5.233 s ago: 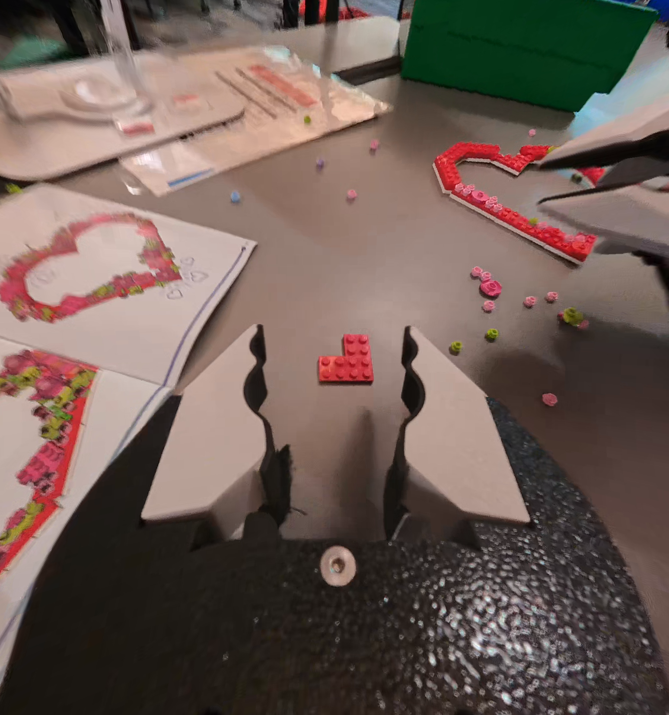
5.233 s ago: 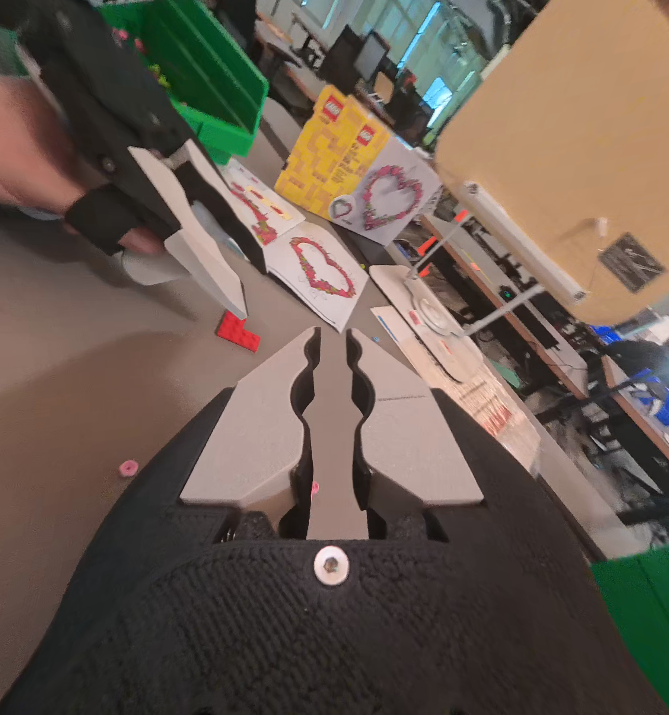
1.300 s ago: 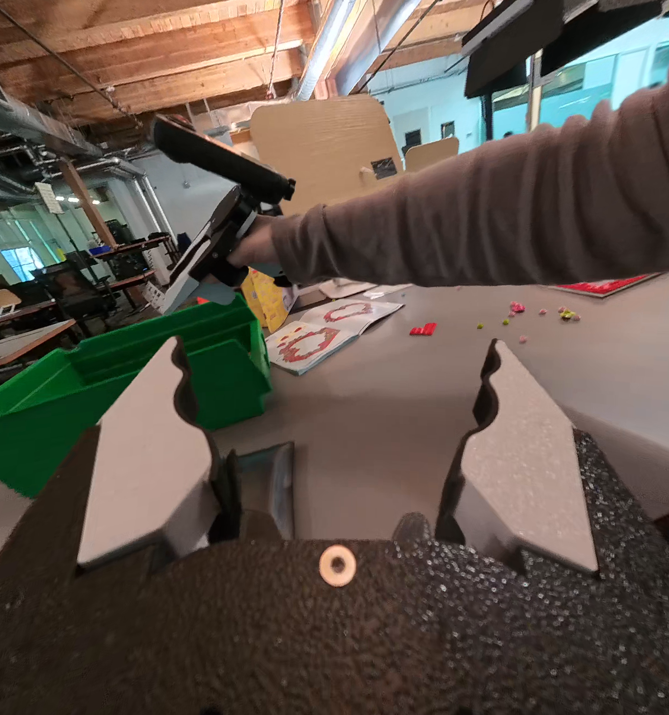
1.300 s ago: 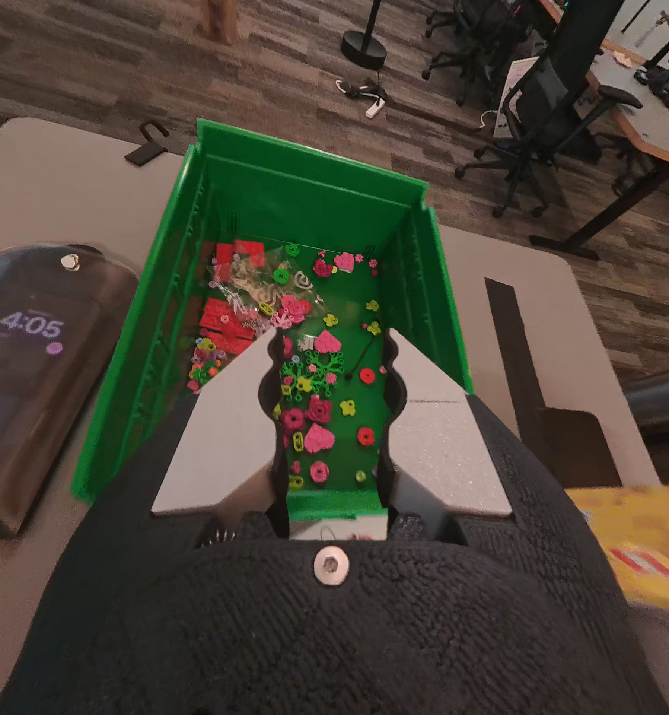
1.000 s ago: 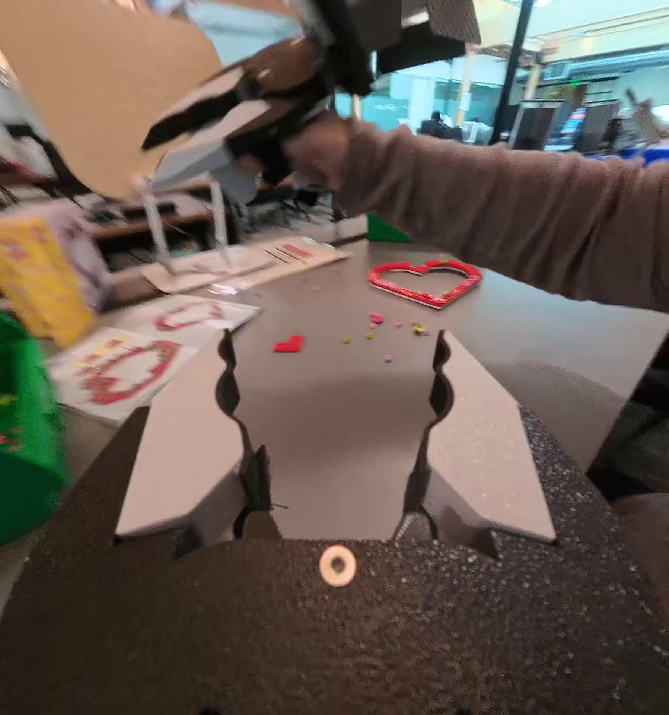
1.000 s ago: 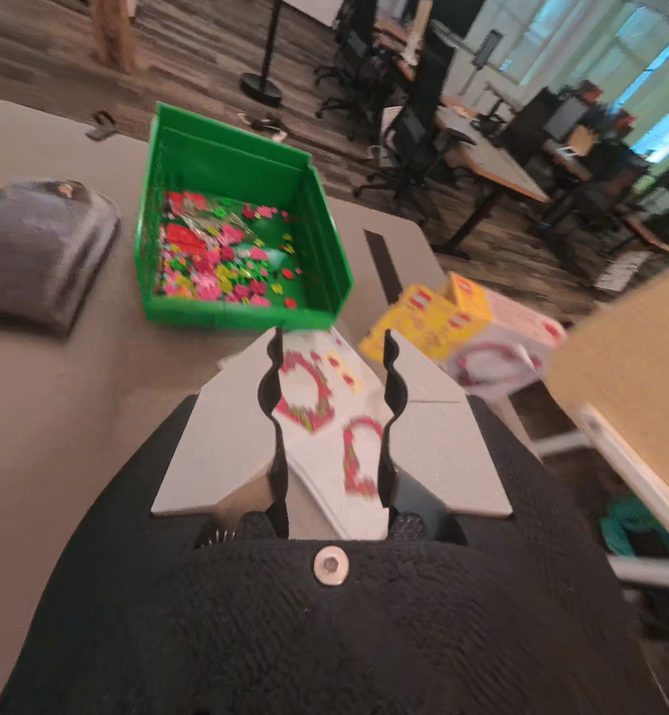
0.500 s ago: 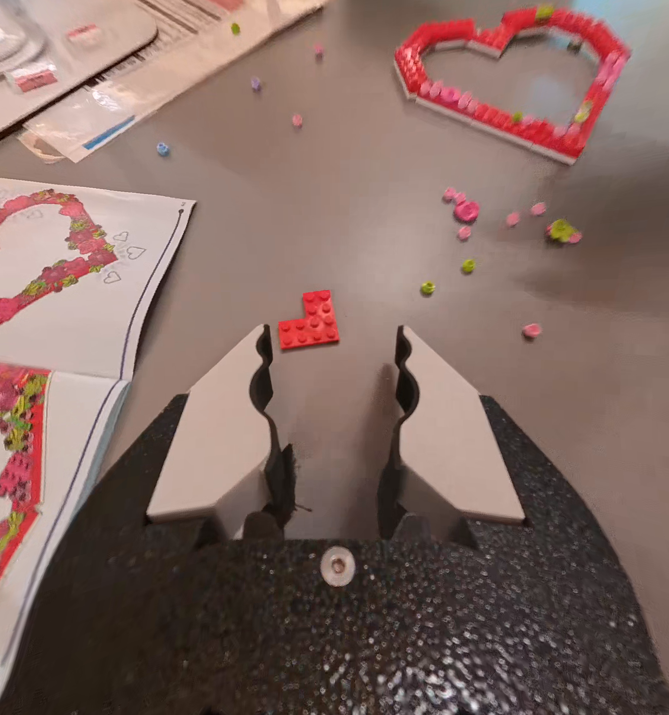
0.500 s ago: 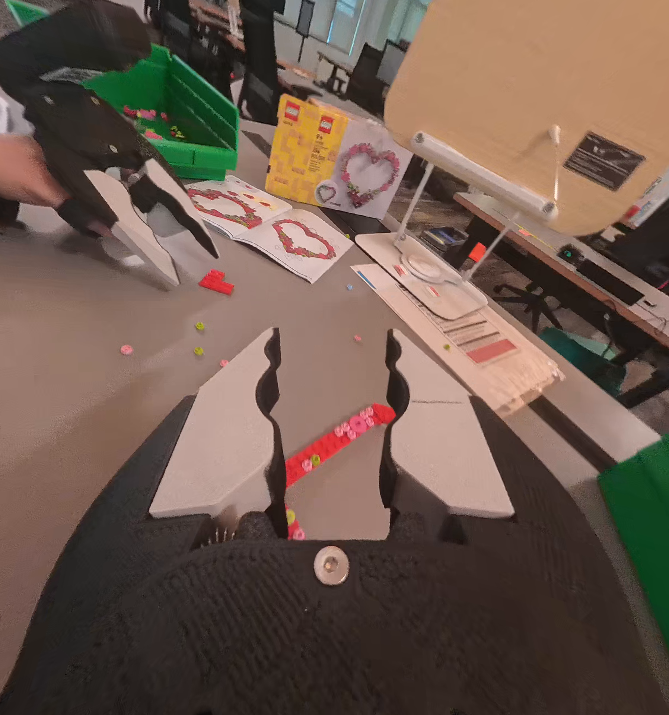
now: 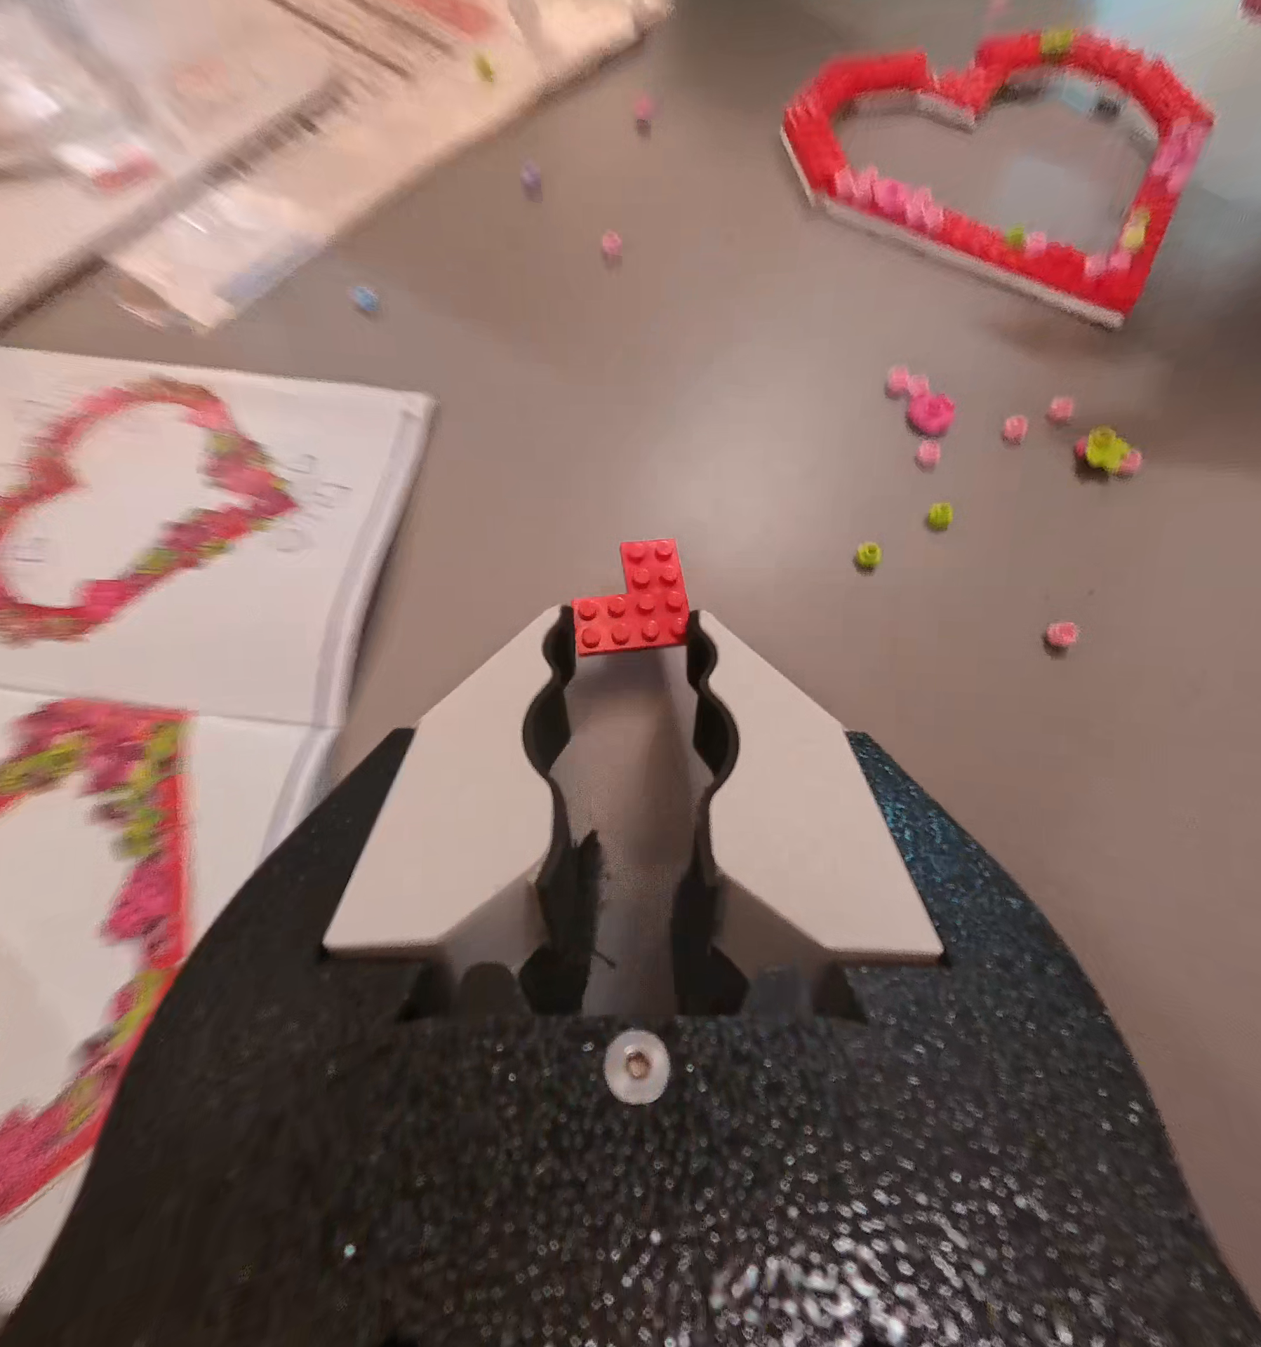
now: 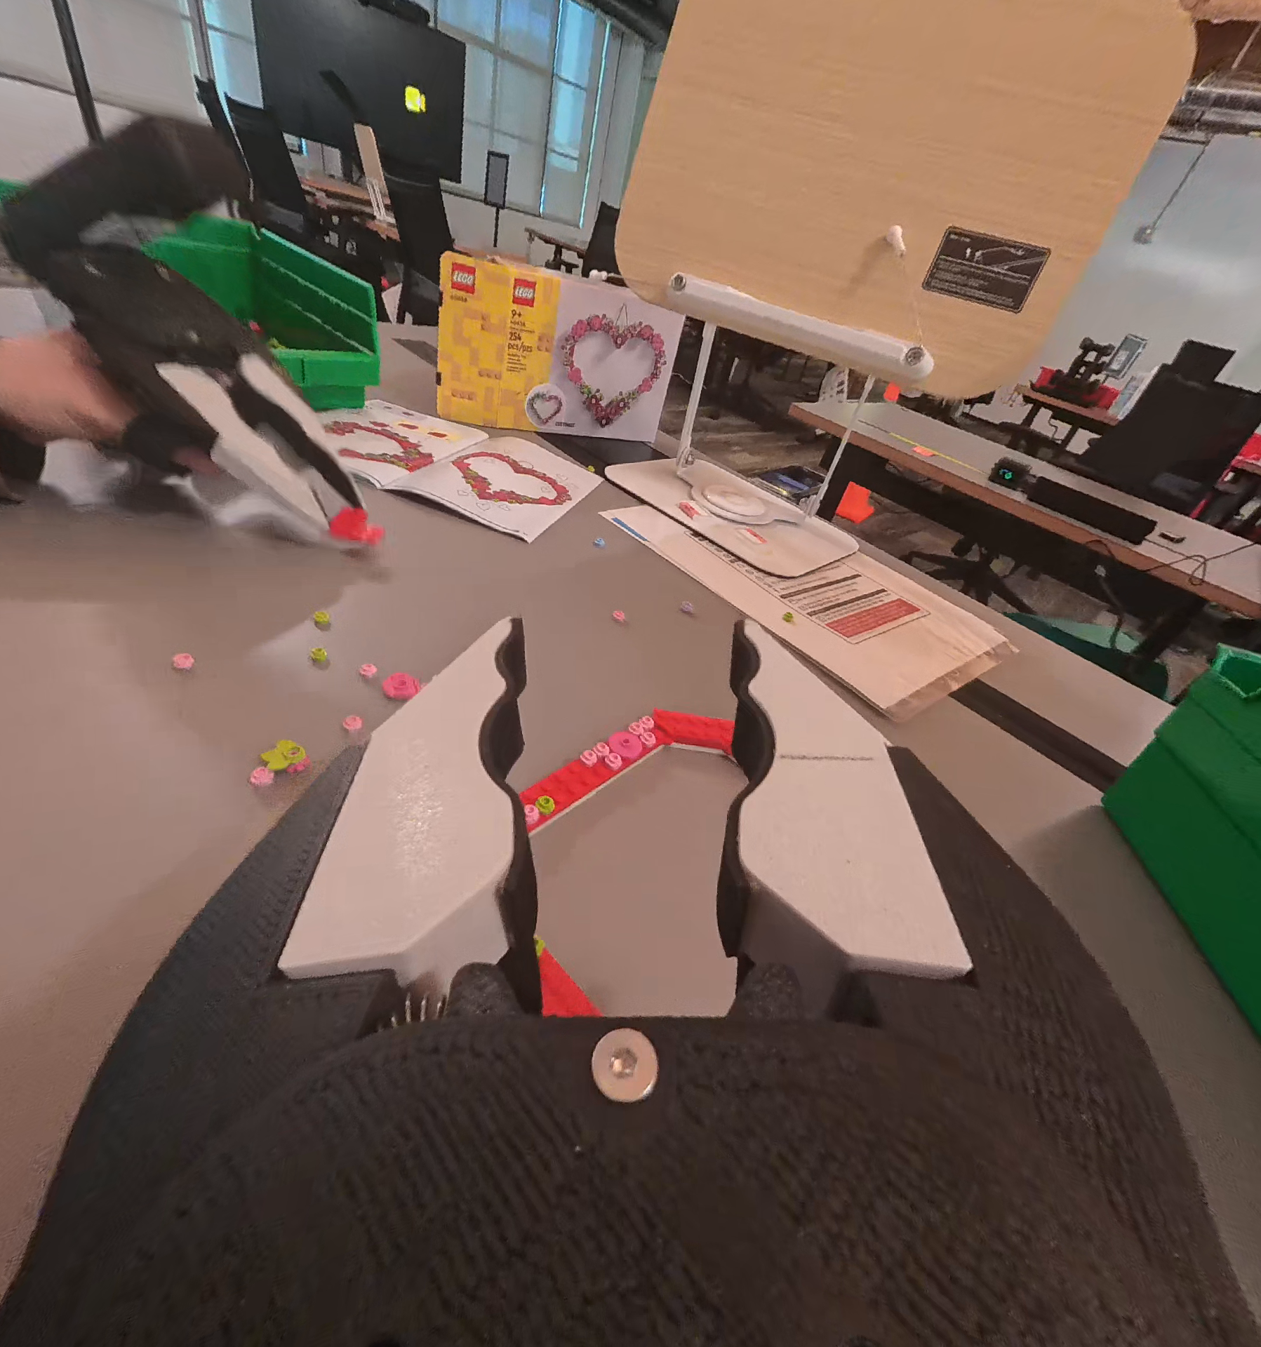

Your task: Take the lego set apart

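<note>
A red heart-shaped lego frame with a few pink and green studs lies on the grey table. A red L-shaped plate sits between my left gripper's fingertips, which press on both its sides. In the right wrist view the left gripper holds this plate at the table surface. My right gripper is open and empty, hovering over the heart frame, whose rim shows between its fingers.
Loose pink and green studs are scattered on the table. An open instruction booklet, a yellow lego box, a green bin, a wooden board on a white stand and a second green bin surround the work area.
My left gripper dropped to the table, moved up to the red L-shaped plate and closed on it. My right gripper swung from the far bin to above the heart frame.
</note>
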